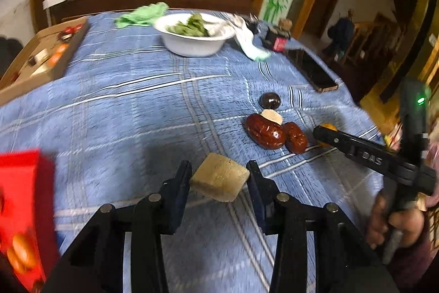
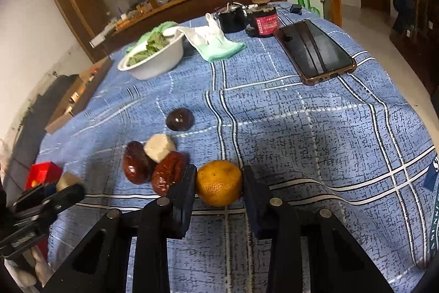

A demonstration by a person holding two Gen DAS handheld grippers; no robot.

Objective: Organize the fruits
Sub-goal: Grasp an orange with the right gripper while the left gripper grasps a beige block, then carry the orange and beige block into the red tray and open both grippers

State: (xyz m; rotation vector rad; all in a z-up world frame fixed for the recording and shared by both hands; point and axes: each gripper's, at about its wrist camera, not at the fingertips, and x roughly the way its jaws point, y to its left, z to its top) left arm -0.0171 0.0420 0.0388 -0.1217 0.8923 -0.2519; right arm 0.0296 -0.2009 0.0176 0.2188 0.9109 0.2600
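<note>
Fruits lay in a small cluster on the blue plaid cloth [image 1: 142, 100] that covered the counter. Through the left wrist camera, the left hand-held gripper [image 1: 219, 177] held a tan, crumbly block [image 1: 219, 180] between its fingers, seemingly just above the cloth (blur made the contact with each pad hard to judge). Ahead and to the right sat two red dates [image 1: 275, 133] side by side, a pale round piece [image 1: 272, 116] touching the larger one, and a dark round fruit [image 1: 270, 100] just beyond. The right hand-held gripper [image 1: 323, 132] reached in from the right edge, an orange fruit [image 1: 328, 128] partly hidden behind its tip. A white bowl [image 1: 192, 44] of green leaves stood farther back, a red box [image 1: 24, 210] at the near left.

Through the right wrist camera, the right hand-held gripper [image 2: 219, 183] clasped the orange fruit [image 2: 219, 183] between both pads, resting on the cloth [image 2: 315, 128]. The dates [image 2: 153, 169] lay just left of it, the pale piece [image 2: 159, 147] between them, the dark fruit [image 2: 180, 119] beyond. A phone [image 2: 315, 51] lay well apart at right.
</note>
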